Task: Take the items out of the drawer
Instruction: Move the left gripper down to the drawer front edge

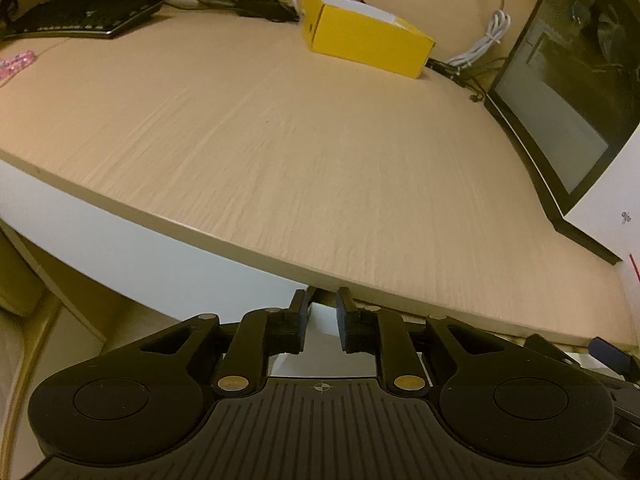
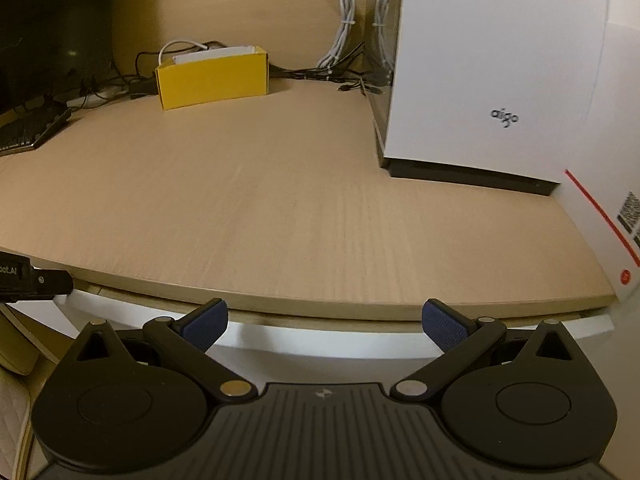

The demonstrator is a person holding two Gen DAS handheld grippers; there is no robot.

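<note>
Under the desk edge, the white drawer front [image 2: 320,340] faces the wide-open right gripper [image 2: 325,322].

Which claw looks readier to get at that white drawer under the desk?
Probably the right claw: wide open, squarely facing the drawer front. The left claw is barely open at the desk edge.

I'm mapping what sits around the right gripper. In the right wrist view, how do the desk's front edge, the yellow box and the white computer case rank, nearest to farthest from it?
From the right gripper:
1. Desk's front edge, directly ahead, just beyond the fingertips.
2. White computer case, on the desk to the right.
3. Yellow box, far back on the left, by the cables.
</note>
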